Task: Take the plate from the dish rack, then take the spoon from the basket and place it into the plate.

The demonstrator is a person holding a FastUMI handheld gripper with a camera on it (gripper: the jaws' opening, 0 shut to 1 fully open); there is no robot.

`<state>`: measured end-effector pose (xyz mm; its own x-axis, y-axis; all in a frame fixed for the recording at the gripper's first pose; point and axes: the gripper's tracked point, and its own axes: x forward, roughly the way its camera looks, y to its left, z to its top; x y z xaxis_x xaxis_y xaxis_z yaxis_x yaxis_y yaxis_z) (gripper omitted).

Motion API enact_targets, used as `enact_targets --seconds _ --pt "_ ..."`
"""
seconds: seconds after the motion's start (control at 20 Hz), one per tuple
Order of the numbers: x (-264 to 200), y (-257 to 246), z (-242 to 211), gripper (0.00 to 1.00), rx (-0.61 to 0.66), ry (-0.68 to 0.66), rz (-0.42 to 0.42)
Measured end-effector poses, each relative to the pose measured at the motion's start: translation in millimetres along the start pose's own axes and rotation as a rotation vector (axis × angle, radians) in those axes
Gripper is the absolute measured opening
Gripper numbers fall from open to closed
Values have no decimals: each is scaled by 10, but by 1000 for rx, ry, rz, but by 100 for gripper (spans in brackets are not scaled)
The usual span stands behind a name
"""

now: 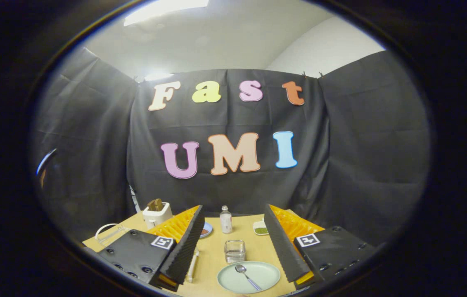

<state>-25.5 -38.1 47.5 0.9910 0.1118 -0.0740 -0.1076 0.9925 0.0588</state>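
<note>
Spoon (247, 276) sits in the plate (266, 270) already, bowl toward the glass (234, 251), handle slanting back toward your right finger. Your gripper (233, 243) hangs wide open above, holding nothing (plate just ahead, between the fingers). Job looks done, though the plate's near rim is hard to read, so lift straight away

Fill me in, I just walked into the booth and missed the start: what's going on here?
A person is working a handheld gripper over a wooden table. Its fingers are spread wide apart and hold nothing. Between them, close in, a pale green plate lies flat with a spoon resting in it, so the spoon-into-plate step looks done. Just beyond the plate stands a clear glass, then a small bottle. A toaster sits further back, beyond the left finger.
</note>
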Motion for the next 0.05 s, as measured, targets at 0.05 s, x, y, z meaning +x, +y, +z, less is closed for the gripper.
enact_targets --seconds 0.05 --pt "1 17 11 91 0 -1 4"
